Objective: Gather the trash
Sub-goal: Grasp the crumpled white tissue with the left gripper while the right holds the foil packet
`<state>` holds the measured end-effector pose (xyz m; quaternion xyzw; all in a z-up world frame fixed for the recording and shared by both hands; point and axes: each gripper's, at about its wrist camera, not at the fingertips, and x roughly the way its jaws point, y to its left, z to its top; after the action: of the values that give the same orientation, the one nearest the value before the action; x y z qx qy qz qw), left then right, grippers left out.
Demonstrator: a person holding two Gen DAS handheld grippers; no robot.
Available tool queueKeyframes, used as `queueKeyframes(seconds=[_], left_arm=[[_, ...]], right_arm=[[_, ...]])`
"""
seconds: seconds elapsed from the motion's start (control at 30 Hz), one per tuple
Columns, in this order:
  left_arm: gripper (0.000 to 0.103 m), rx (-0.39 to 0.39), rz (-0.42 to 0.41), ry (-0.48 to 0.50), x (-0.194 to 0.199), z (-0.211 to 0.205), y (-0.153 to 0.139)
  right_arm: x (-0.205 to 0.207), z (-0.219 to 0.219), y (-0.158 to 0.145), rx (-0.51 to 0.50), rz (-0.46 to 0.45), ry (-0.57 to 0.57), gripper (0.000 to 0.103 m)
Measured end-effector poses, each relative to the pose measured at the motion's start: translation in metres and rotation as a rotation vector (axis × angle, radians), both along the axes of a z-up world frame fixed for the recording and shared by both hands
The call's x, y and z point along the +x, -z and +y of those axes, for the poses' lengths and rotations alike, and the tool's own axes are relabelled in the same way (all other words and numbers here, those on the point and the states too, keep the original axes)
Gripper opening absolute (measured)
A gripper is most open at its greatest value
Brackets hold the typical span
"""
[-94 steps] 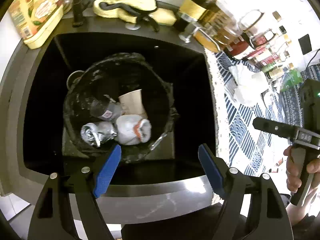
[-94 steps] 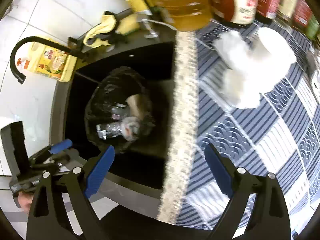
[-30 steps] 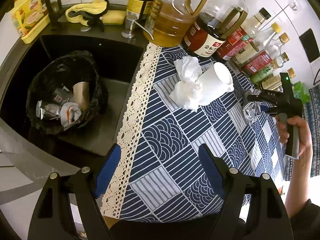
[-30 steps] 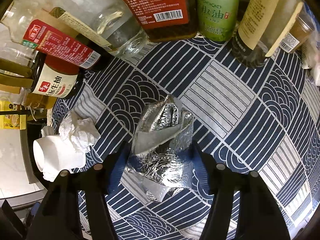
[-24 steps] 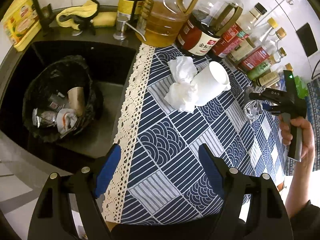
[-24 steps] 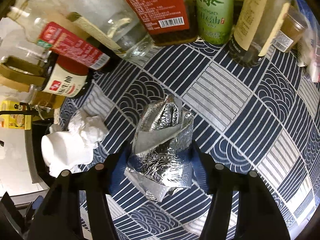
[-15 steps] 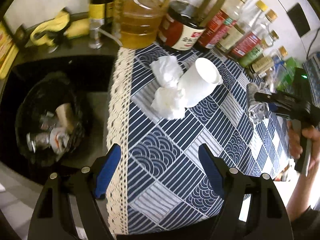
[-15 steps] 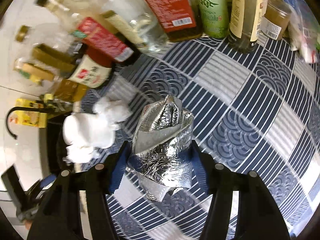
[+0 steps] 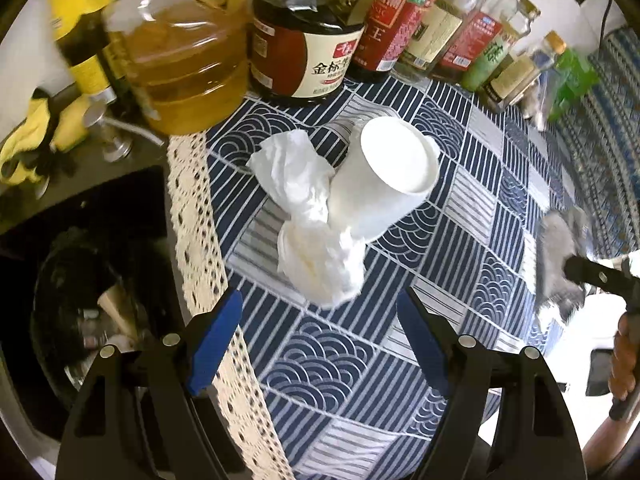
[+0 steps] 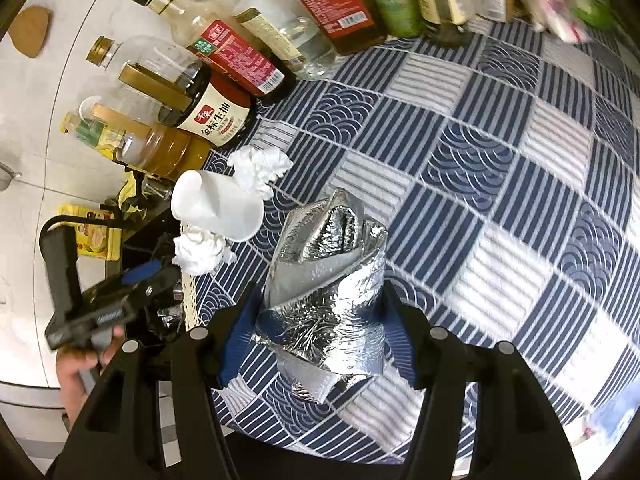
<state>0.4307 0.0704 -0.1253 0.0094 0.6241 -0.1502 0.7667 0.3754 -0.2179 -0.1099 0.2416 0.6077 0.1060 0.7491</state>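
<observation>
My right gripper (image 10: 320, 332) is clenched on a crumpled silver foil wrapper (image 10: 326, 292), its blue pads pressed against both sides of the bundle, which I hold above the blue-and-white patterned tablecloth (image 10: 500, 184). My left gripper (image 9: 320, 332) is released, its blue-padded fingers (image 9: 214, 338) standing wide apart with nothing between them, poised over the same cloth near its lace-trimmed edge (image 9: 200, 248). Just ahead of the left gripper lies a white paper cup (image 9: 384, 184) tipped on its side, touching two wads of crumpled white tissue (image 9: 316, 256), one beside it and one nearer to me. Past the lace edge, to the left, a dark sink (image 9: 80, 208) holds a bin lined with a black bag (image 9: 64, 280), with a paper cup and other scraps already inside. A row of sauce and oil bottles (image 9: 304, 48) stands along the back of the cloth. In the left wrist view, the foil bundle shows blurred at the far right, in front of my right hand (image 9: 624, 360) on its grip handle.
</observation>
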Motion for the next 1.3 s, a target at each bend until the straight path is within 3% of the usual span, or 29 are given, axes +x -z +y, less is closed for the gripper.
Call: queueKeyframes(seconds=[0.3,0.43,0.57,0.9,1.3], left_arm=[[0.074,0.072,0.009,0.068,0.026,-0.011,0.028],[0.064,0.068,0.027,0.077,0.033,-0.014,0.037],[0.047,0.044,0.046,0.100,0.035,-0.017,0.041],[0.029,0.010,0.015,0.096,0.031,-0.011,0.038],[0.027,-0.030,-0.023,0.024,0.011,0.031,0.014]], right_arm=[[-0.033,-0.012,0.004,0.016,0.027,0.081,0.060],[-0.042,-0.016,0.007,0.027,0.037,0.112,0.060],[-0.046,-0.020,0.009,0.033,0.043,0.131,0.060],[-0.042,-0.009,0.007,0.046,0.041,0.105,0.060],[-0.022,0.035,0.000,0.043,0.018,0.006,0.060]])
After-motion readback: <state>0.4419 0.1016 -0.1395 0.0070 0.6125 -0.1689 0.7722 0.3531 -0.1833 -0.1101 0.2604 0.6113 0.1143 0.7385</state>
